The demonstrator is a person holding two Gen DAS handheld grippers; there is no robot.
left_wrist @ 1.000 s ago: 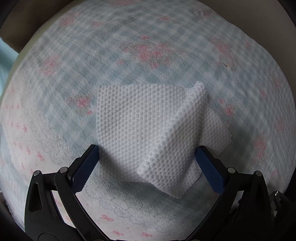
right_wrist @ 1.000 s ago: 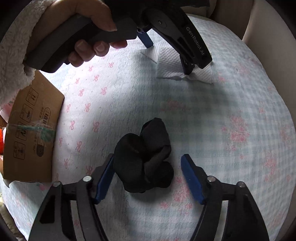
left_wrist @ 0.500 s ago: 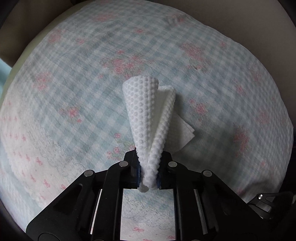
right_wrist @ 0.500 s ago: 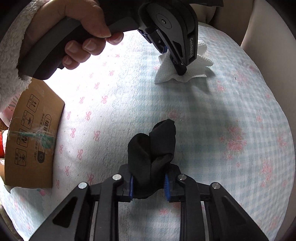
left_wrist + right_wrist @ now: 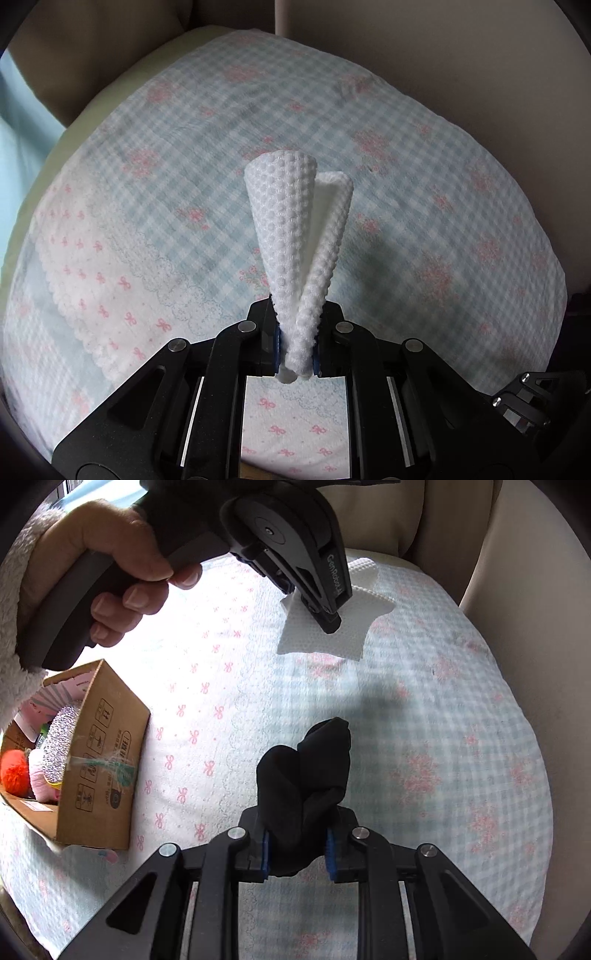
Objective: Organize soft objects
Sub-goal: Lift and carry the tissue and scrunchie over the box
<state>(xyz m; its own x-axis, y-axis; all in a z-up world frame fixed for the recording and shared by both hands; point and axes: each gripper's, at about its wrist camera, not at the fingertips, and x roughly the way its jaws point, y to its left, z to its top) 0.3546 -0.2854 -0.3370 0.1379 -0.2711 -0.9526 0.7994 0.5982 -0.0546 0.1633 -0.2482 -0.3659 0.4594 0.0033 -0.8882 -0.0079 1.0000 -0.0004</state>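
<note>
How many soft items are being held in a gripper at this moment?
2. The white cloth is pinched in the left gripper; the black sock is pinched in the right gripper. More soft items lie in the cardboard box.

Between the jaws of the left gripper (image 5: 295, 354) sits the pinched end of the cloth (image 5: 299, 236), which fans out ahead of them over the bedspread (image 5: 443, 221). Between the jaws of the right gripper (image 5: 297, 853) sits the sock (image 5: 306, 771), bunched just ahead of them. Left of those jaws the box (image 5: 99, 757) rests on the bedspread with soft items inside. Far ahead of them hangs the cloth from the left gripper.
</note>
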